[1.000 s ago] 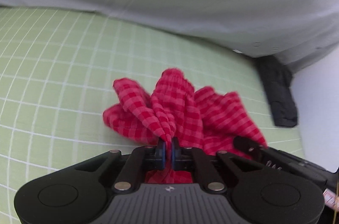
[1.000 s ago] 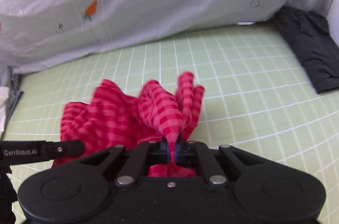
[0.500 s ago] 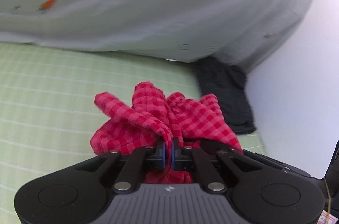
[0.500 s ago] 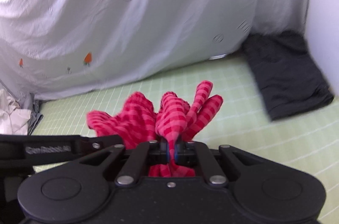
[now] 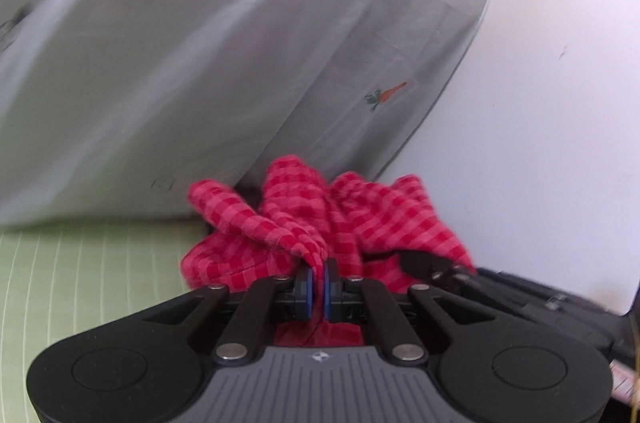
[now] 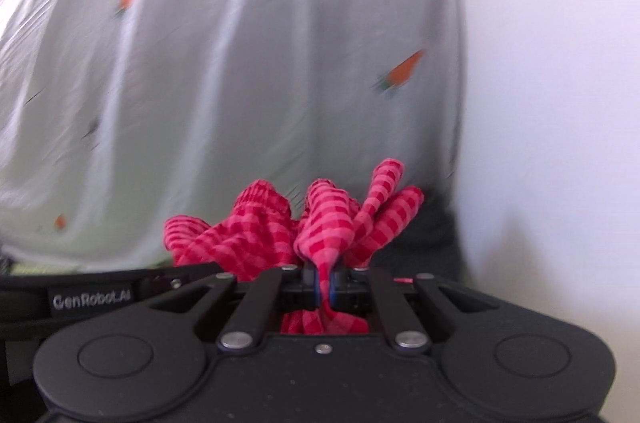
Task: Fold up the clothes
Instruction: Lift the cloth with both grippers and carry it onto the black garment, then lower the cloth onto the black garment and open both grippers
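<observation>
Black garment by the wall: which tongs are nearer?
Right. The black garment lies just ahead-right of the right tongs; the left tongs sit further left, red cloth mostly hiding it.

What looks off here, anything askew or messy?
The red checked garment is bunched into crumpled ruffles, nowhere near flat, pinched in both the left gripper and the right gripper, which sit close together. Both views are tilted and the right one blurred. No damage or spill visible.
</observation>
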`<state>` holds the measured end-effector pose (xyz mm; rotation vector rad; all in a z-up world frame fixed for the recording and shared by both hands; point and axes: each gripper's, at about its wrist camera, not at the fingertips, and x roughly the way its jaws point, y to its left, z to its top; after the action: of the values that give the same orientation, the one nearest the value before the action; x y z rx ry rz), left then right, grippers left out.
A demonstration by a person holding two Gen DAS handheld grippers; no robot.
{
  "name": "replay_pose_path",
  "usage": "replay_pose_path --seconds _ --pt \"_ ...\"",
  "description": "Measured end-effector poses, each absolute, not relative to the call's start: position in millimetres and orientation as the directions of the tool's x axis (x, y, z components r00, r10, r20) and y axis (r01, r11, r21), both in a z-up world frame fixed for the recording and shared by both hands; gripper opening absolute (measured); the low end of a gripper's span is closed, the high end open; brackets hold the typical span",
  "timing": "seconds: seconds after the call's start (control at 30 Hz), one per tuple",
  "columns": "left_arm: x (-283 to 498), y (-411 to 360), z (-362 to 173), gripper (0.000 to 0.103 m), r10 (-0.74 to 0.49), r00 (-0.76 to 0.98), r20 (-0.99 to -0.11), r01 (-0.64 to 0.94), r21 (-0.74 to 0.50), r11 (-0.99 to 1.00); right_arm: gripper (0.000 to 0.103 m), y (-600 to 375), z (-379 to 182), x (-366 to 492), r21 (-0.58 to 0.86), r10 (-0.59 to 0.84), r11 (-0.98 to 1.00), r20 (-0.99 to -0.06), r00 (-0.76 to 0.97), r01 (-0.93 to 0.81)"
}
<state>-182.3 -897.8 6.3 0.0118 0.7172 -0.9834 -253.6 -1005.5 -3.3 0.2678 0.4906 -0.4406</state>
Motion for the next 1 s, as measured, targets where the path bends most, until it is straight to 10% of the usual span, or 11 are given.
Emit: replay_pose_path --seconds 0.07,0.13,0.27,0.33,1.0 --pt "-171 -917 -10 0.027 -0.703 0.398 -0.589 0.732 -0.258 0.630 0.008 -1032 -15 -241 0.105 -0.389 0.855 -0.518 0.762 0.507" --pt "-157 -924 -27 0.074 -0.663 0.396 -0.636 0.698 -0.261 0.667 0.042 -1052 -35 -228 0.076 -0.423 0.833 -0.550 0.720 0.548" --pt "-144 -912 -47 0.078 -0.656 0.358 -0.664 0.677 -0.299 0.672 0.062 -1066 -66 -223 0.148 -0.383 0.815 -0.589 0.712 0.561" --pt "-146 -902 -50 0.090 -0.641 0.376 -0.669 0.678 -0.272 0.682 0.090 -1059 -74 -226 0.160 -0.373 0.814 -0.593 0.713 0.559" --pt "-265 -785 -15 0.103 -0.661 0.371 -0.652 0.800 -0.136 0.584 0.103 -930 -47 -362 0.161 -0.389 0.780 -0.631 0.671 0.604"
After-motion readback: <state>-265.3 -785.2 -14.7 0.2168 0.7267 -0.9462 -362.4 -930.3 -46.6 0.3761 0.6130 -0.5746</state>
